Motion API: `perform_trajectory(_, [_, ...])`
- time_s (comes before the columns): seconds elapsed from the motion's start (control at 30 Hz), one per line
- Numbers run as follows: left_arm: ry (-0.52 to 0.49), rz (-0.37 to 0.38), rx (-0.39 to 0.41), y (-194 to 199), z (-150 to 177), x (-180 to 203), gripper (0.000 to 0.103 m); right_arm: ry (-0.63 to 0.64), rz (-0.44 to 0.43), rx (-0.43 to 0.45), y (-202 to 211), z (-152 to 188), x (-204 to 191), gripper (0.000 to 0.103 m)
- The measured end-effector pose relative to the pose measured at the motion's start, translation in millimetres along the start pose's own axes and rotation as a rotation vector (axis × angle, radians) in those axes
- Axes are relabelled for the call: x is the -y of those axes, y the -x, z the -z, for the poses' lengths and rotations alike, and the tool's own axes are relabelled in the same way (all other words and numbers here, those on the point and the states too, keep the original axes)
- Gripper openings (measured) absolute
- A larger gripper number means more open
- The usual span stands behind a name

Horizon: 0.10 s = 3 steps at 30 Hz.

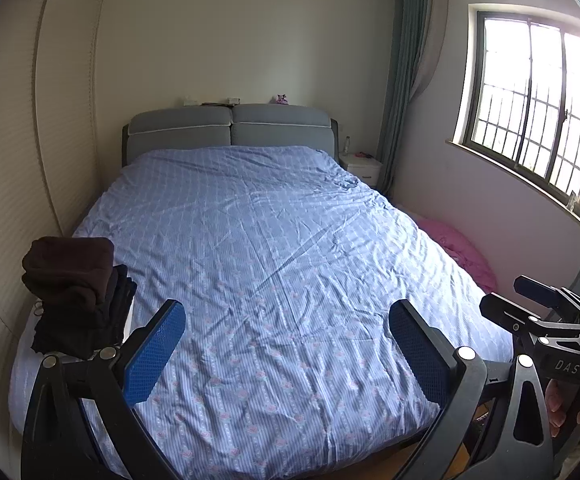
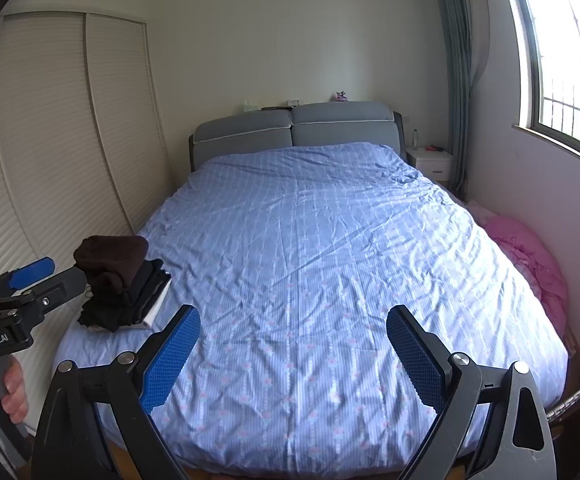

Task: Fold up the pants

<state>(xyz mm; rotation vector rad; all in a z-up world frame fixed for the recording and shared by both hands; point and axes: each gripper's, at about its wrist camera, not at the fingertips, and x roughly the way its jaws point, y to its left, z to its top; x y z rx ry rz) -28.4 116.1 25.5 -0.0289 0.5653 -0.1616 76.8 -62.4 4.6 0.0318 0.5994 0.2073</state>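
A stack of folded dark pants [image 1: 77, 292] [image 2: 123, 280] rests on the bed's near left corner, a brown pair on top and black ones beneath. My left gripper [image 1: 285, 352] hangs open above the foot of the blue quilt [image 1: 273, 264], nothing between its blue pads [image 1: 155, 352]. My right gripper [image 2: 292, 356] is also open and empty over the quilt [image 2: 318, 248]. Each gripper shows at the edge of the other's view: the right one [image 1: 546, 320] held by a hand, the left one [image 2: 21, 284] just short of the stack.
A grey padded headboard [image 1: 229, 128] stands at the far end, with a white nightstand [image 1: 364, 168] beside it. Louvred wardrobe doors [image 2: 57, 128] run along the left. A pink bundle [image 2: 530, 264] lies between bed and window wall [image 1: 530, 92].
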Motion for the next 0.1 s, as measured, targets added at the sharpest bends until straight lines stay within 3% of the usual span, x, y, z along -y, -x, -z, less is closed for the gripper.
perform_trajectory(0.1, [0.001,0.008,-0.008,-0.9,-0.2,-0.5,0.103,0.000,0.000,-0.001,-0.4,-0.1,0.9,0.095])
